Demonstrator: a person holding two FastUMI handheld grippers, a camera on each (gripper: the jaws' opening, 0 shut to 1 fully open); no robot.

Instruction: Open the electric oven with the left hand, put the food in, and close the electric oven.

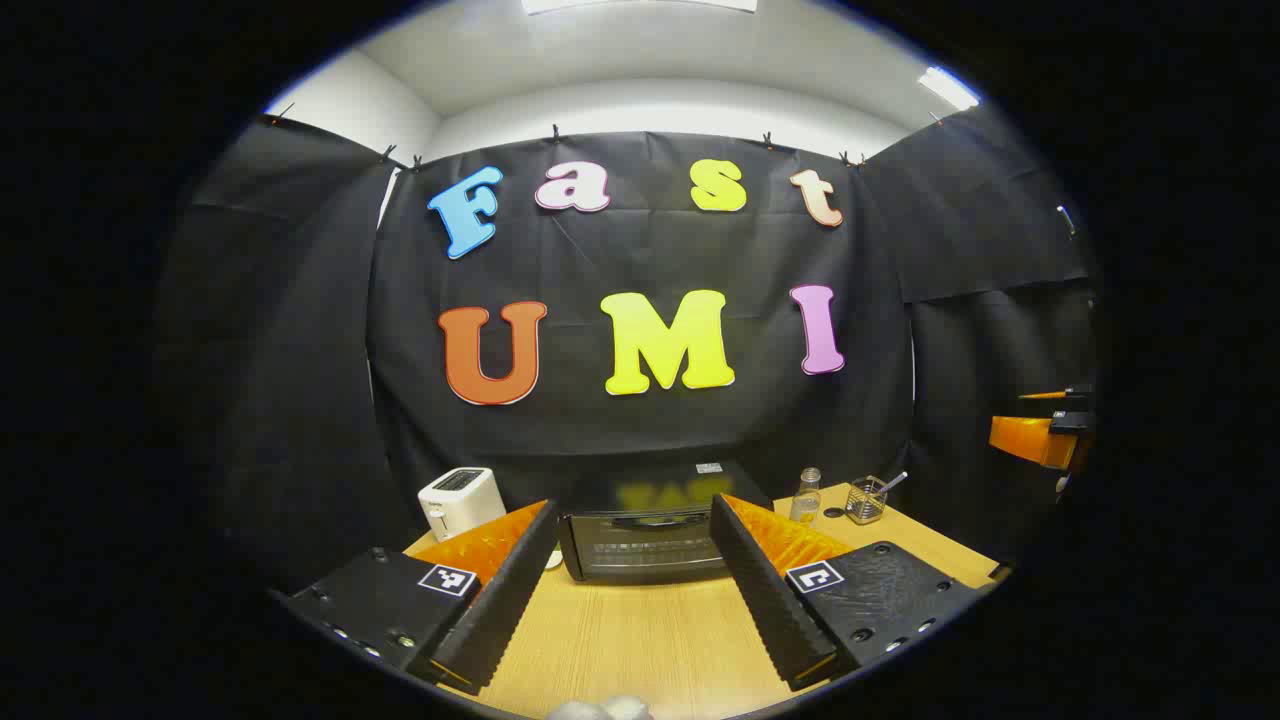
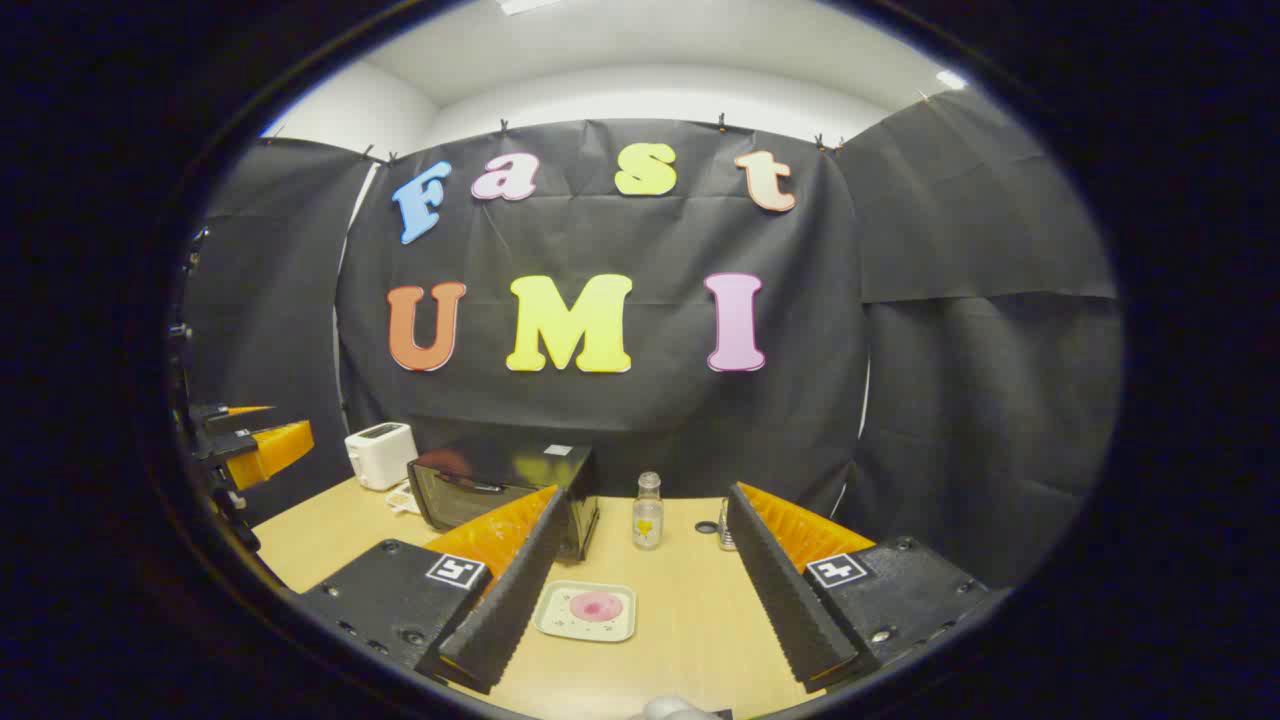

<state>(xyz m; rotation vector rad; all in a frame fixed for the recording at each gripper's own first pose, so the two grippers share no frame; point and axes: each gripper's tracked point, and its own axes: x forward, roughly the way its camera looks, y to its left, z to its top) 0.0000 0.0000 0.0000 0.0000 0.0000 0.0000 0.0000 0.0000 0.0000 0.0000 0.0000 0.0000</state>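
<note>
The black electric oven [image 1: 645, 545] stands at the back of the wooden table [image 1: 640, 640], its glass door closed, handle along the top edge. My left gripper [image 1: 633, 505] is open and faces the oven from a short way off, nothing between its fingers. In the right gripper view the oven [image 2: 500, 485] sits left of centre. A white square plate with a pink piece of food [image 2: 588, 610] lies on the table just in front of my right gripper [image 2: 643, 497], which is open and holds nothing. The left gripper [image 2: 255, 445] hangs at the far left there.
A white toaster [image 1: 460, 500] stands left of the oven. Right of the oven are a small glass bottle [image 1: 808, 497] and a wire basket with a spoon [image 1: 868, 498]. The right gripper [image 1: 1040, 435] shows at the far right edge. Black cloth walls close the booth.
</note>
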